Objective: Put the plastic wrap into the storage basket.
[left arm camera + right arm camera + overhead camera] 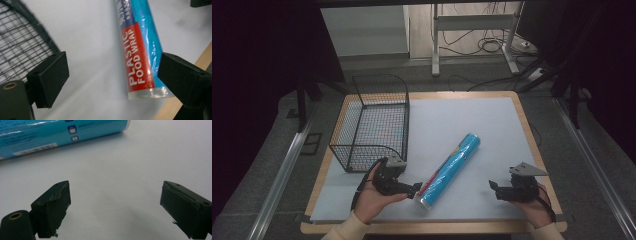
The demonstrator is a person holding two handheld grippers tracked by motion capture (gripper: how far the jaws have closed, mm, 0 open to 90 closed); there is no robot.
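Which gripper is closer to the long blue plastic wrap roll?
Left. The left gripper sits right at the near end of the long blue plastic wrap roll; the right gripper rests well off to its right.

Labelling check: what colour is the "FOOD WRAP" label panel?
Red panel, white lettering; clearest in left gripper view.

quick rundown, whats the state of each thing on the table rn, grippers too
plastic food wrap roll: lying flat on the mat, diagonal, sealed in film, not gripped
wire basket: upright, empty
left gripper: open, jaws either side of the roll's near end, not closed on it
right gripper: open, holding nothing, apart from the roll
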